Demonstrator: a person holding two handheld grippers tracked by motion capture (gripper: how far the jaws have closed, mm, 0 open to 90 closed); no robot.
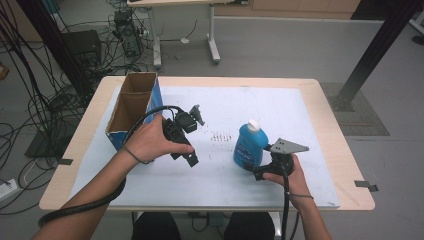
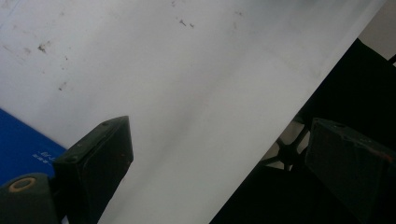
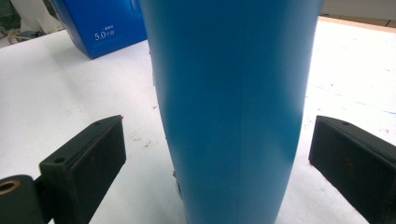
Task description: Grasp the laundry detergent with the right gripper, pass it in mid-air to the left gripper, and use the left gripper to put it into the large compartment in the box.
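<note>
1. Blue bottle (image 1: 249, 146) with a white cap stands upright, right of centre in the high view, on the white mat (image 1: 300, 115) that covers the table (image 1: 330, 107)
2. Right gripper (image 1: 256, 173), lower right of that frame, sits just below the bottle's base, held in the person's right hand (image 1: 285, 175)
3. In the right gripper view the bottle (image 3: 231, 107) fills the middle of the frame, rising between the two black jaws; the jaws stand wide, with a gap of mat showing on each side of the bottle, so nothing is grasped
4. Left gripper (image 1: 192, 137), left of centre in the high view, is held in the left hand (image 1: 150, 140) above the mat, just beside the box
5. Left gripper view: jaws spread apart at lower left and lower right, bare mat (image 2: 187, 84) between them, holding nothing
6. Open cardboard box (image 1: 134, 107) with blue sides stands at upper left of the mat, well apart from the bottle; its blue corner (image 2: 23, 144) shows at the left edge of the left gripper view
</note>
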